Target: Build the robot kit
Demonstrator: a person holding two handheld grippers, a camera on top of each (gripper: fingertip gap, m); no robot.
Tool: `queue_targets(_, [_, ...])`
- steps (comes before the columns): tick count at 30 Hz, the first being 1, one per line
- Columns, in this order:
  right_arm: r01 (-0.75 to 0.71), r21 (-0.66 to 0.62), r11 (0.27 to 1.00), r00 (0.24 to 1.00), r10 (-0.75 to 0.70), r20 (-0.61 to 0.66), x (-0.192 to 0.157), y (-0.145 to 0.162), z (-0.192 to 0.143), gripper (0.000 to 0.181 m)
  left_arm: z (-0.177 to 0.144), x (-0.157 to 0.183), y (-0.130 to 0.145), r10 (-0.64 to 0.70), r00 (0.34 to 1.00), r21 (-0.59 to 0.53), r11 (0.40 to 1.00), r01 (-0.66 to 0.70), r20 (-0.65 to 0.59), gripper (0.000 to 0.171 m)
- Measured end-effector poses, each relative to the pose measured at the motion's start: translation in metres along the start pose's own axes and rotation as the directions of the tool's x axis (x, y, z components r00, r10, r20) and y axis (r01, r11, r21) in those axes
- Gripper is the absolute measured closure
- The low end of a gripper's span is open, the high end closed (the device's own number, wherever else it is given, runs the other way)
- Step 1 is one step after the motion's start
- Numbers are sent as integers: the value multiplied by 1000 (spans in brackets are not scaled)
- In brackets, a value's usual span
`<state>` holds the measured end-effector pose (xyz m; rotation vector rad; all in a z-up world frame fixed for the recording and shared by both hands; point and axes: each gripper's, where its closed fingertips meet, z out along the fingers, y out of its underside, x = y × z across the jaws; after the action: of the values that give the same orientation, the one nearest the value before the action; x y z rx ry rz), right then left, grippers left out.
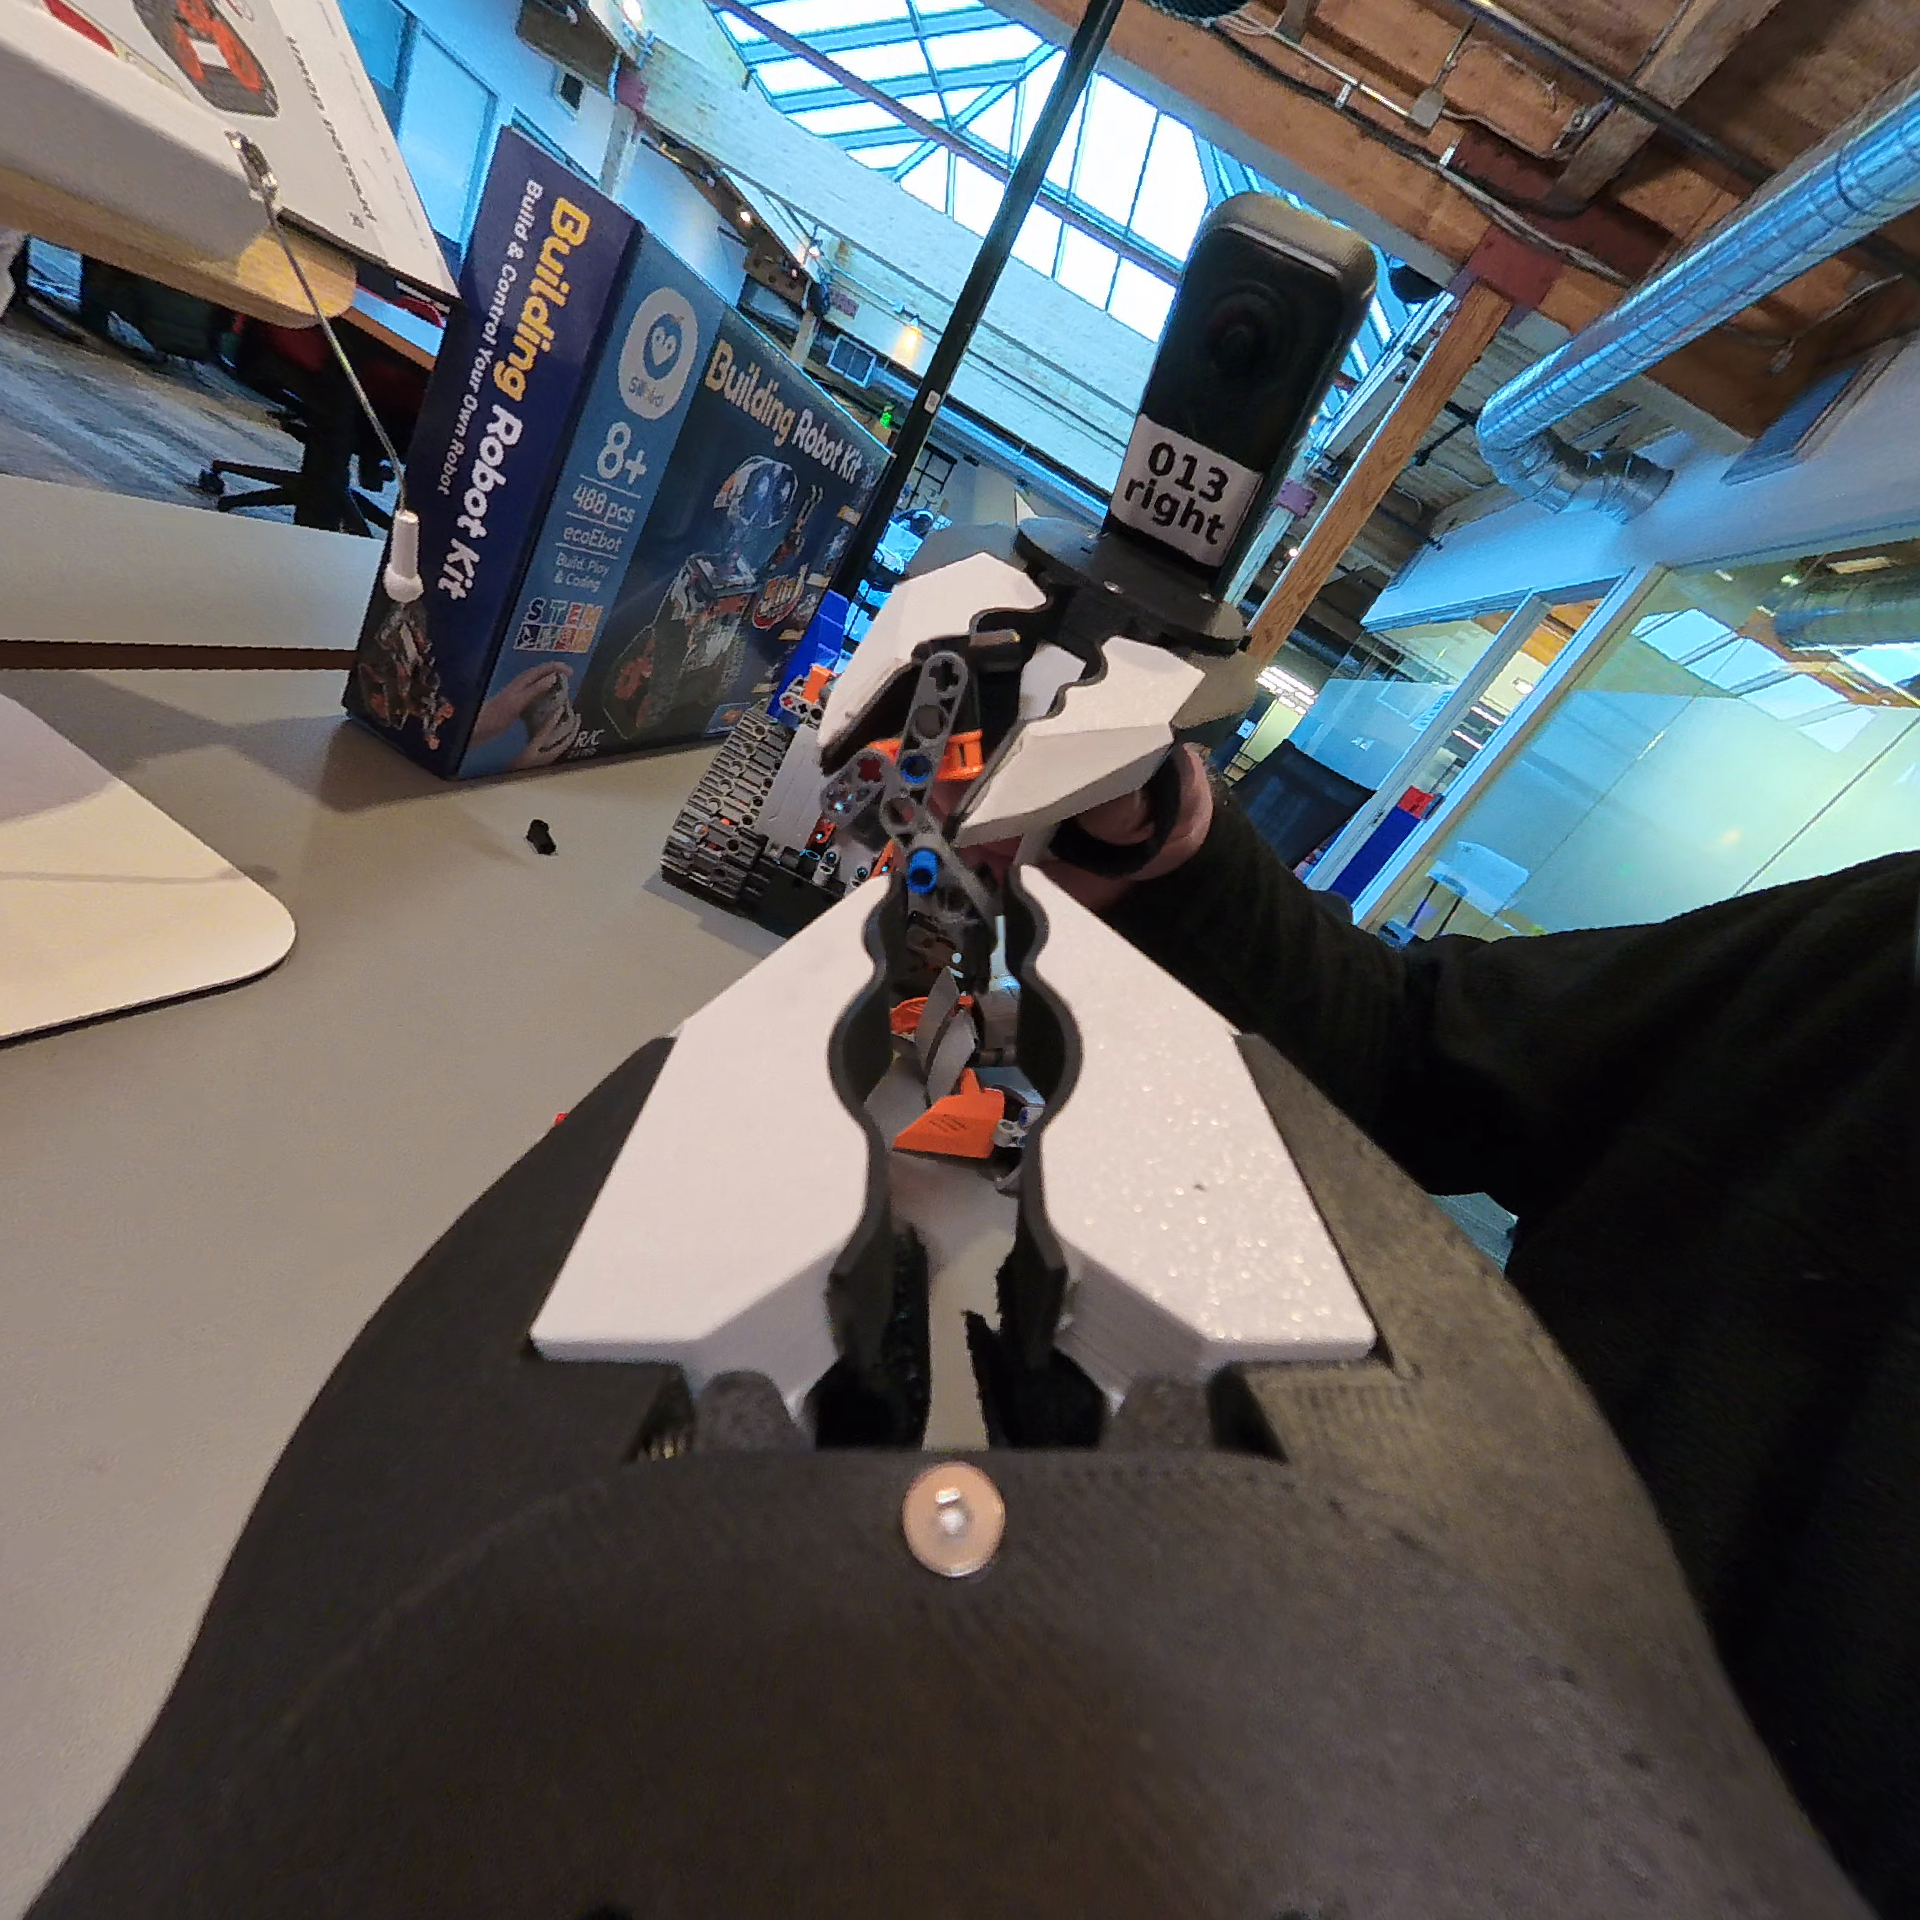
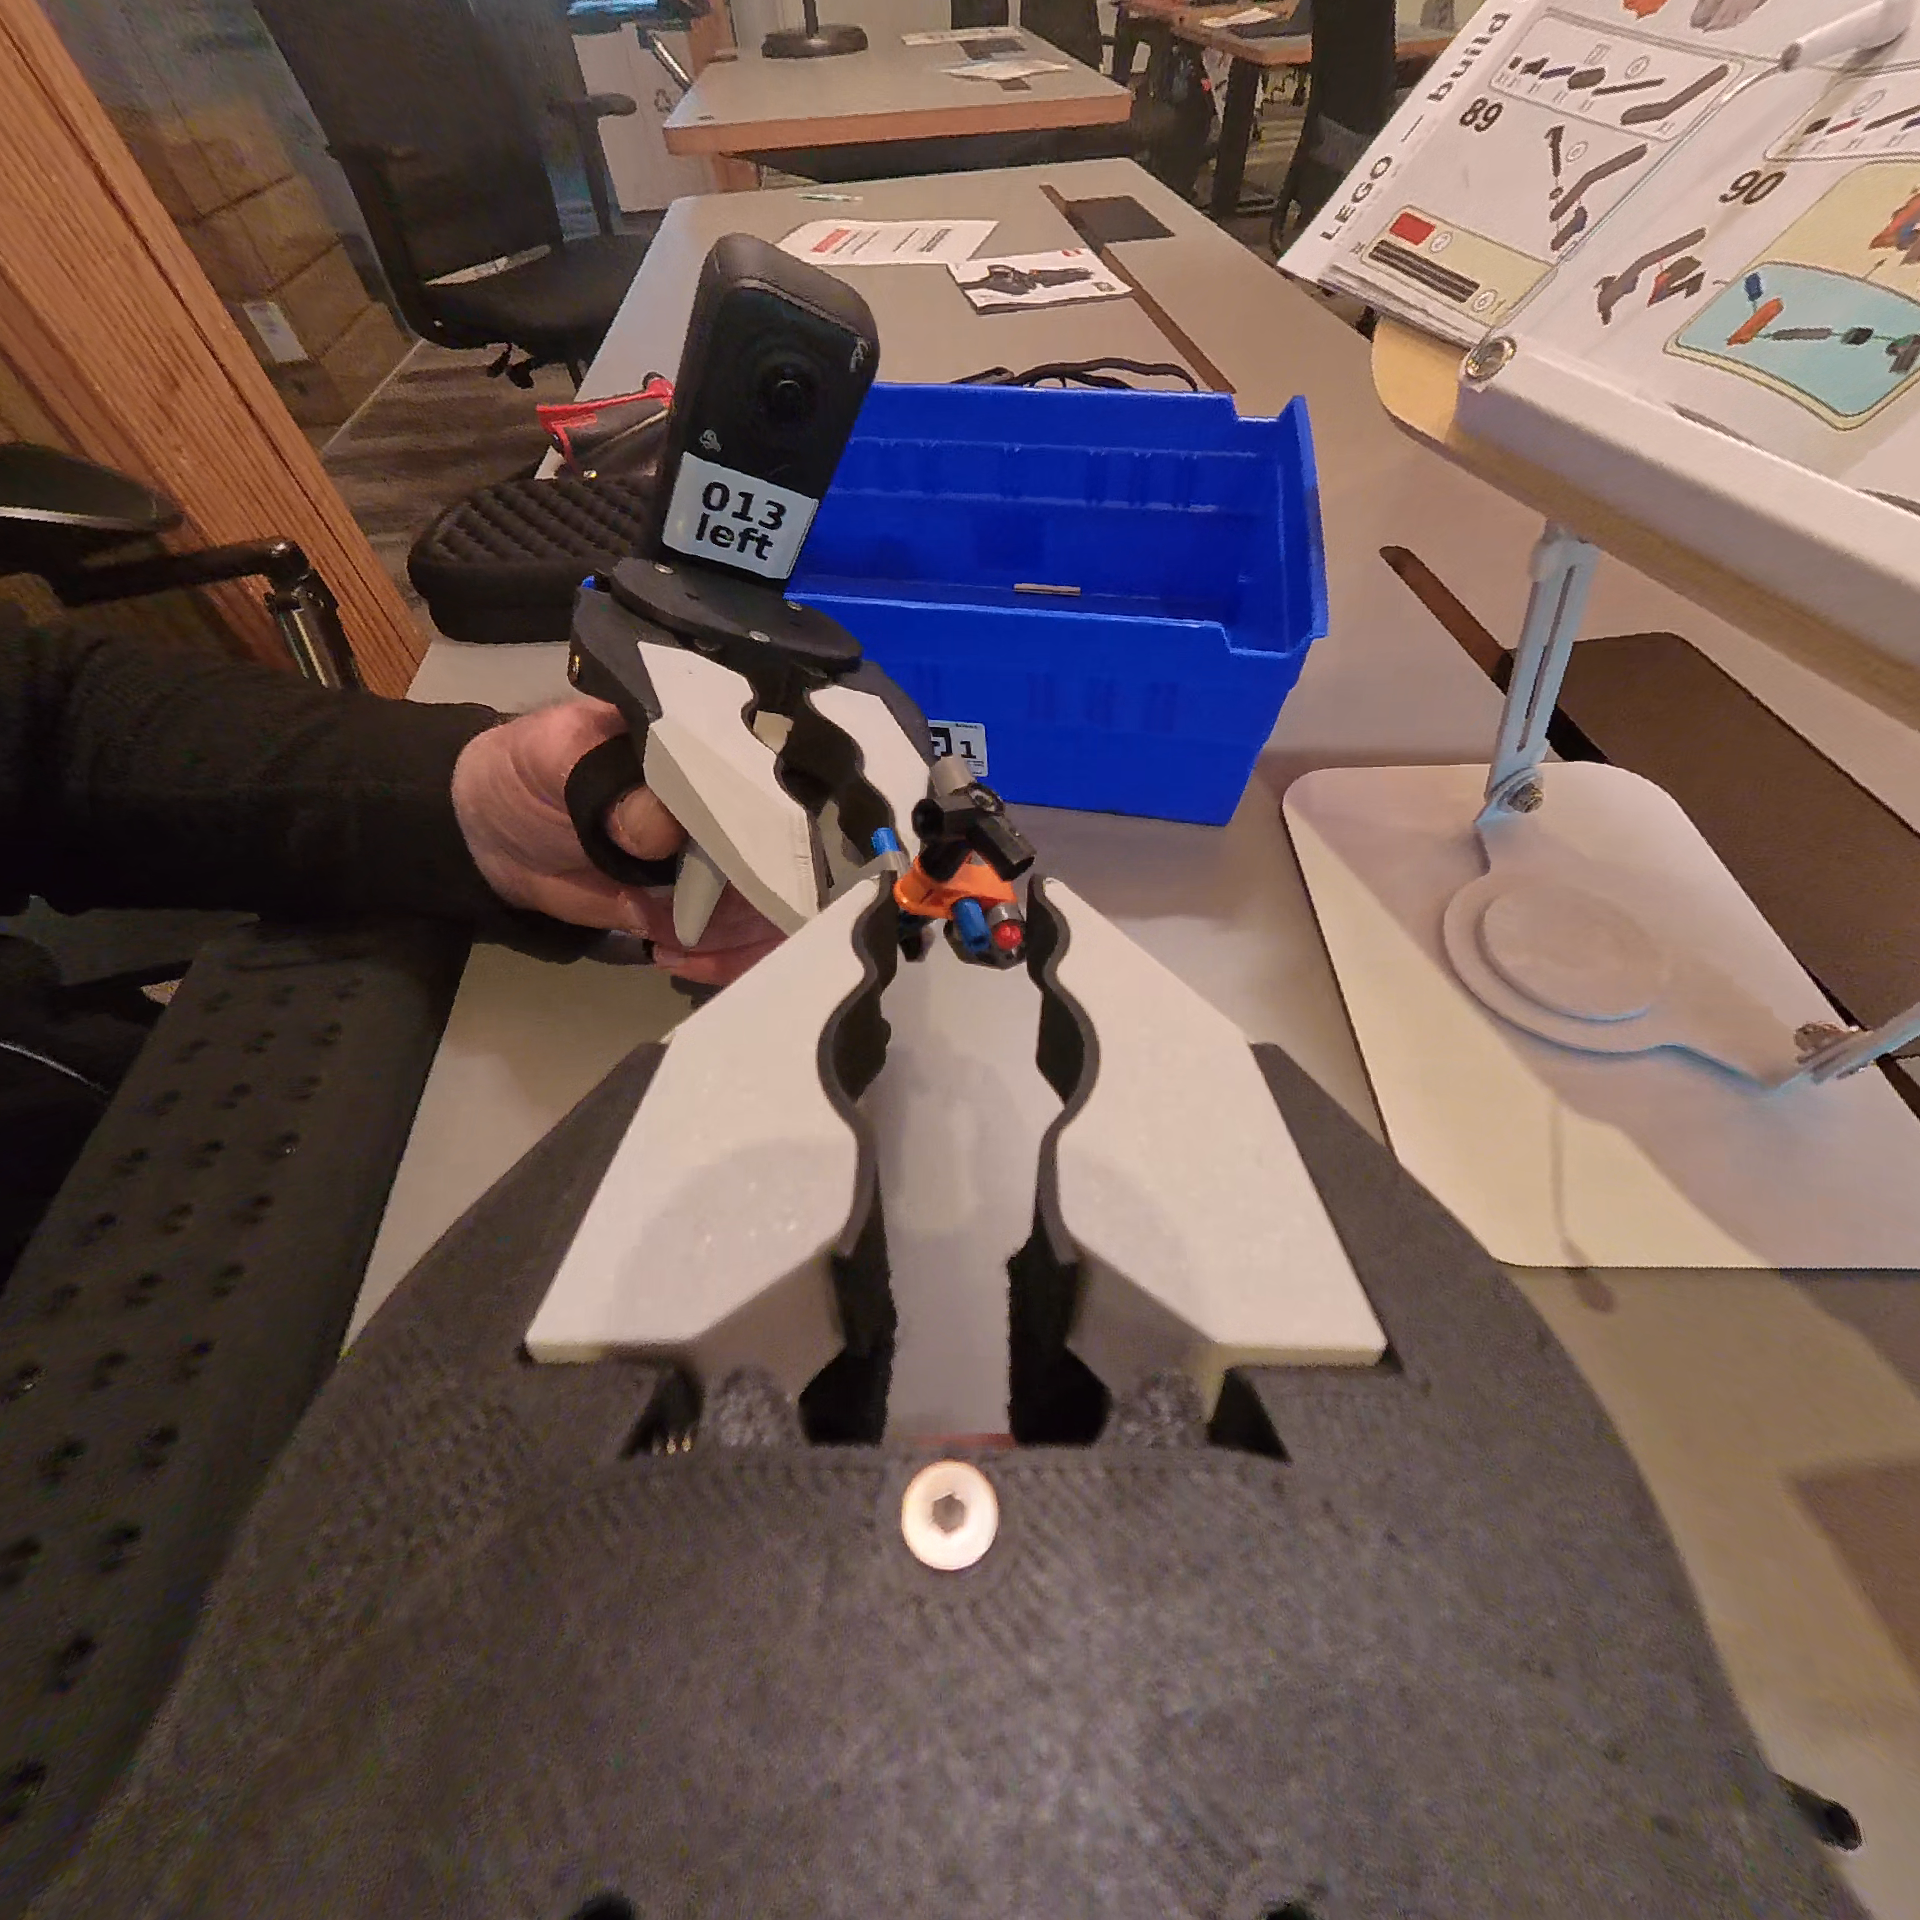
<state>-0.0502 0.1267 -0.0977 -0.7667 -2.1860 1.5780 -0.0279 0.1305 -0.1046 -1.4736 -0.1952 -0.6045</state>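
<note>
Facing each other above the grey table (image 2: 1299, 665), the two tools meet at a small brick assembly (image 2: 961, 873) of grey beams, blue pins and an orange piece; the left hand-held gripper (image 1: 940, 883) is clenched on the lower end of its grey beam at mid-frame, and the right hand-held gripper (image 2: 961, 914) stands released, its fingers apart with the orange part between the tips, though contact there is unclear; a hand (image 2: 551, 821) grips the left tool's handle; beyond, at centre, sits a blue plastic bin (image 2: 1091, 582); upper right, an instruction booklet (image 2: 1662, 208) rests on a white stand (image 2: 1538, 686); in the left wrist view a tracked brick vehicle (image 1: 748, 821) sits before a blue kit box (image 1: 582, 499).
</note>
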Motion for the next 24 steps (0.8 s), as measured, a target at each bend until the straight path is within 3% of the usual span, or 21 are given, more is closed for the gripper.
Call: queue_targets(24, [74,46,996,997,-73,-18,-6,-10,0,154,-4,-2,-6,13,1000,32,999,-14,24,165])
